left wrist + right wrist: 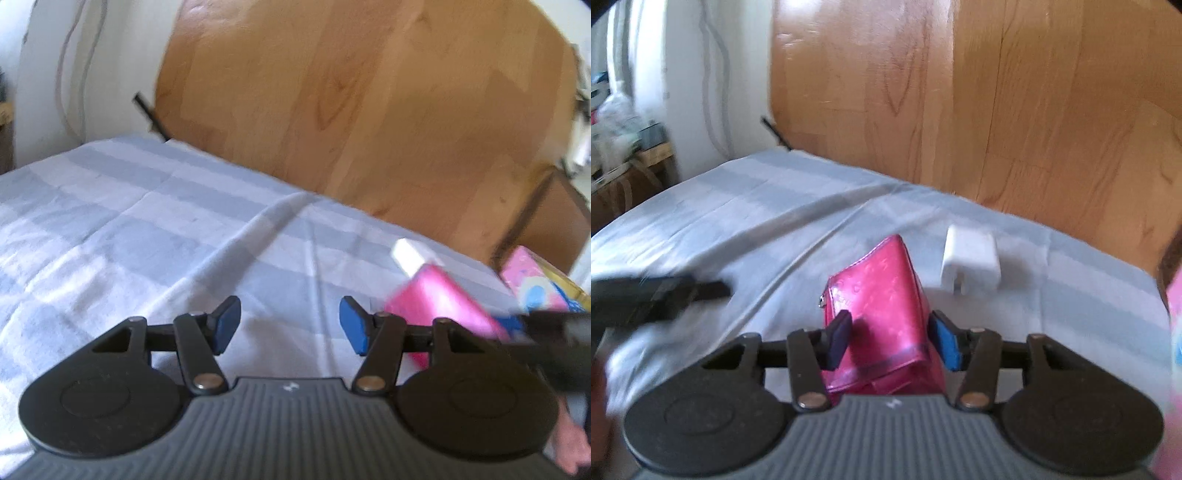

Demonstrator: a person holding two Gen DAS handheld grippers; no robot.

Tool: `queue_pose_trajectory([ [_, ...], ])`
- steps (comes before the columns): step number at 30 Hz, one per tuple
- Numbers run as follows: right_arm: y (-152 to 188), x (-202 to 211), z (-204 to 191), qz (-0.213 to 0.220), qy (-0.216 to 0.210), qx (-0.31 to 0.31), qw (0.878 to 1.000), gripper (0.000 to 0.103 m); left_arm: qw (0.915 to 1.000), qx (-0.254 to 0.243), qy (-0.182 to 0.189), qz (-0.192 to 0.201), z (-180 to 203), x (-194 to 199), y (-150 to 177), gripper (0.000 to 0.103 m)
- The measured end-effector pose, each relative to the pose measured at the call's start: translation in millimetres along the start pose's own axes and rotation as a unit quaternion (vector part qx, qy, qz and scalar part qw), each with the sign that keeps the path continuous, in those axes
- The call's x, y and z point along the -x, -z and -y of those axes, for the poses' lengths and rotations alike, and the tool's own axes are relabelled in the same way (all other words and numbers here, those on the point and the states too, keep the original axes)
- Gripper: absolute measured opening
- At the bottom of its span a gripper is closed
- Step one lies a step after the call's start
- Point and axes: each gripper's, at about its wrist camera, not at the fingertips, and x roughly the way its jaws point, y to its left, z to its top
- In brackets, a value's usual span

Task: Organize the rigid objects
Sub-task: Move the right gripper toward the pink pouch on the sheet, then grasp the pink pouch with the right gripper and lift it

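Right gripper [888, 338] sits nearest in its own view, jaws straddling the pink pouch [882, 314]. Left pad looks pressed on the pouch's left face; right blue pad [947, 345] is at the right edge, contact hard to confirm through blur. Reads as clamped on the pouch, grip low near its near end.

Left gripper [290, 325] hangs spread apart over bare striped sheet [147, 229], nothing between its pads.

Pouch stands on the sheet, centre of the right view, tilted a bit left. White charger block [971, 264] lies just beyond it to the right, apart from it. Pink patterned box [535, 284] sits at the far right edge of the bed. Wooden headboard [960, 110] behind everything.

Risks, as judgement:
- Glossy pouch surface, pads only on the near end: could slip or swing out on lift.
- Pouch is soft-sided, so squeeze may buckle it and loosen hold.
- Sheet is wrinkled and soft: dragging instead of lifting could bunch fabric and tip the charger.
- Left gripper's dark body shows close at the left in the right view; the two tools could collide if both go for the same spot.
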Motion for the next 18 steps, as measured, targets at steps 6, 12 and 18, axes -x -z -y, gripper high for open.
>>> queue_pose_trajectory([
  [6, 72, 95, 8, 0.008, -0.033, 0.035, 0.999, 0.046, 0.9747, -0.079, 0.208, -0.016, 44, 20, 14, 0.061],
  [12, 119, 180, 49, 0.065, 0.008, -0.06, 0.996, 0.05, 0.9433, -0.151, 0.292, -0.044, 91, 32, 30, 0.074],
  [18, 136, 169, 43, 0.045, -0.053, -0.115, 0.991, 0.03, 0.9395, -0.192, 0.273, -0.077, 106, 9, 32, 0.096],
])
